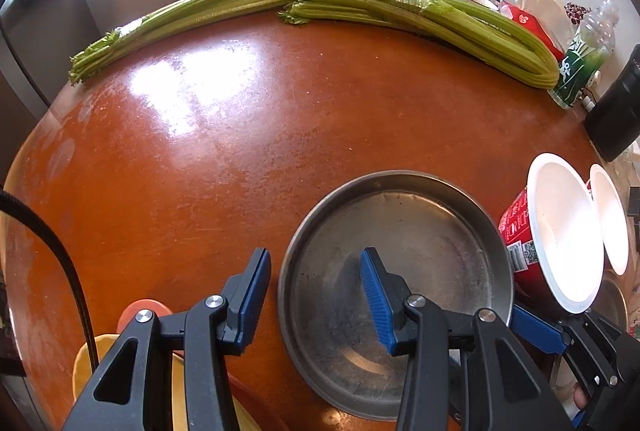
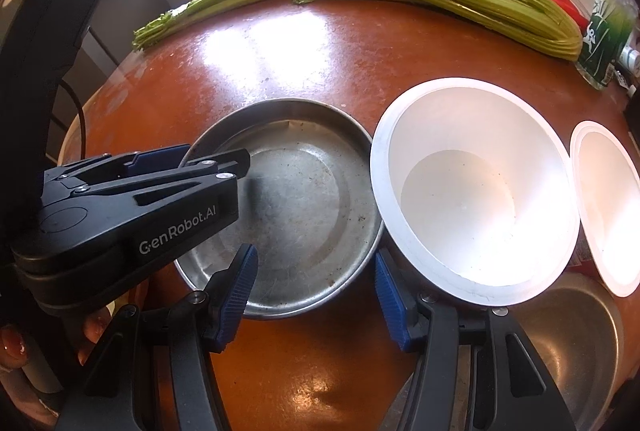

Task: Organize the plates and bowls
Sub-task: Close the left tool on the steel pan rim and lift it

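The metal plate [image 1: 396,271] lies flat on the counter [image 1: 240,151], near its front edge, just left of a paper bowl [image 1: 560,235] with a second one [image 1: 610,219] beside it. The step in hand looks like approaching the plate's left rim: the left hand-held gripper [image 1: 316,287] stands open astride it, one finger inside the plate, one outside, pads not pressing. Next it probably has to lower and close on the rim. The right hand-held gripper [image 2: 316,295] is open and empty above the plate's near edge. Only the right view shows a steel bowl [image 2: 572,335] under the paper bowls; only the left shows a yellow dish [image 1: 86,359] at the counter's edge.
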